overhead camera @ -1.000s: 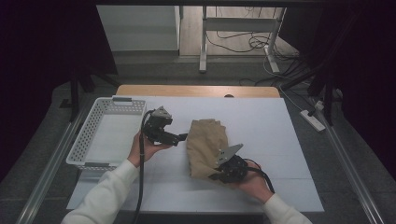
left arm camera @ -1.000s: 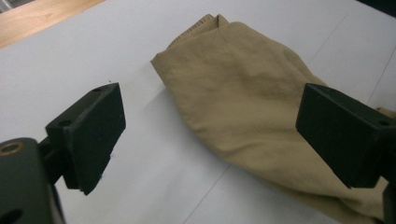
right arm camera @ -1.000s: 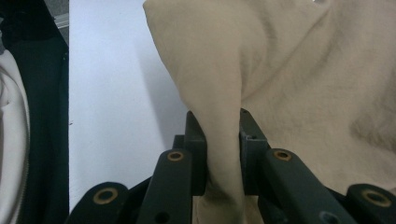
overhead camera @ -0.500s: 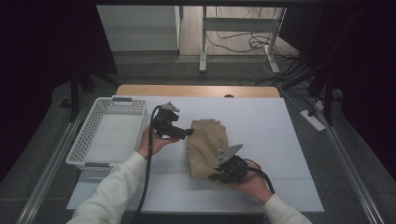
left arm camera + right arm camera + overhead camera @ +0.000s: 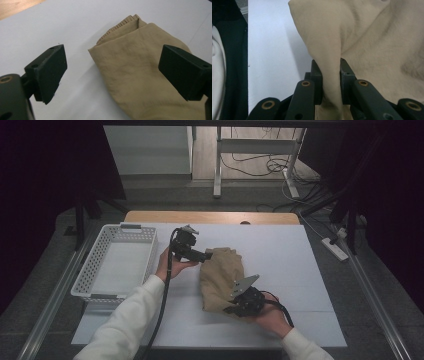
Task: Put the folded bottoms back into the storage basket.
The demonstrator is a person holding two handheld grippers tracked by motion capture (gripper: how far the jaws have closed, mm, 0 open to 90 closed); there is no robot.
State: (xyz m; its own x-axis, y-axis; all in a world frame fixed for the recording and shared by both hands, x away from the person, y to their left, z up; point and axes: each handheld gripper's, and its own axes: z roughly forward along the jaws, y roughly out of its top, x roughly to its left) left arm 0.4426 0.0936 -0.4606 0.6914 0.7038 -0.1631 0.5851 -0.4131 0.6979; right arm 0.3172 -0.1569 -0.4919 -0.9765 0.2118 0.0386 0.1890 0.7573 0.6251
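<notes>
**Dim room, bright table**

High view is pretty murky: surroundings go nearly black, and the white table catches most of the light, seemingly from above. Image looks soft and grainy. Both gripper views are brighter and sharper on the tan cloth, with soft shadows under it. No real glare anywhere.

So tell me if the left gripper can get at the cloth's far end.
Probably yes: the left gripper is open, its jaws either side of the cloth, nothing between. The right gripper pinches the near end.
</notes>
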